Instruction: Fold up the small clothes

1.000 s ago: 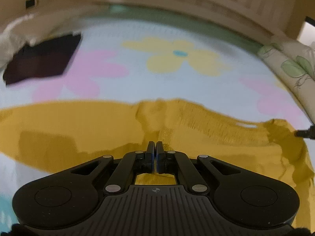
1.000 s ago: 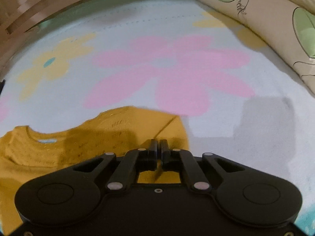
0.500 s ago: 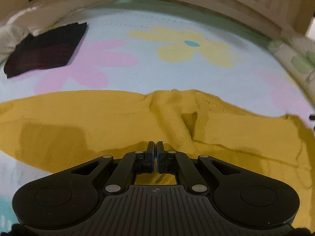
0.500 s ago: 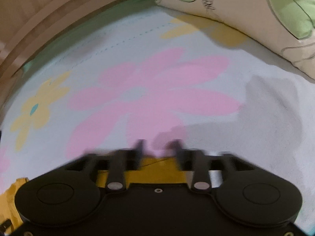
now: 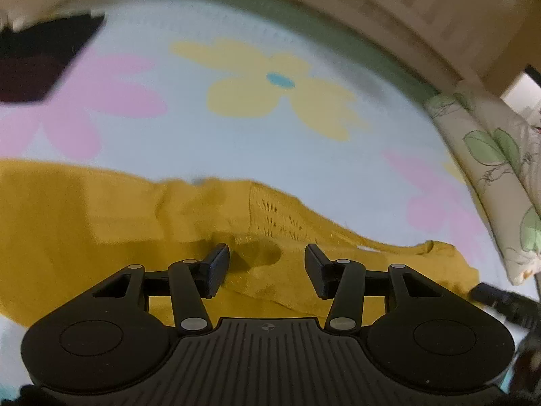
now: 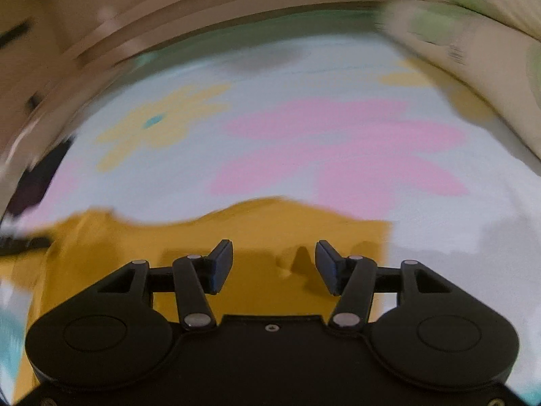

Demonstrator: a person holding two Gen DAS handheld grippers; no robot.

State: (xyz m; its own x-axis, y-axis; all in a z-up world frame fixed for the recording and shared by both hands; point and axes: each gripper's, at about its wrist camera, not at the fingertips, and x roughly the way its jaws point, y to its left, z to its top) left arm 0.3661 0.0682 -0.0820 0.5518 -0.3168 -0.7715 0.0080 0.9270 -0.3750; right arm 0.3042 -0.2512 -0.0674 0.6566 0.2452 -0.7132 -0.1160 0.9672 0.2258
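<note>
A mustard-yellow knit top [image 5: 101,223] lies spread on a flowered bed sheet [image 5: 236,135], with a fold running across it under my left gripper. My left gripper [image 5: 267,270] is open and empty just above the cloth. In the right wrist view the same top [image 6: 270,230] lies flat with its right edge near the fingers. My right gripper [image 6: 274,267] is open and empty over it. The other gripper's tip [image 5: 490,296] shows at the right edge of the left wrist view.
A dark folded garment [image 5: 40,64] lies at the far left of the bed. A leaf-print pillow [image 5: 490,155] lies along the right side. A wooden bed frame [image 5: 405,10] curves around the far edge.
Both grippers were shut on the yellow top and have opened, letting it go. The top now lies folded over on the sheet. The right view is blurred from motion.
</note>
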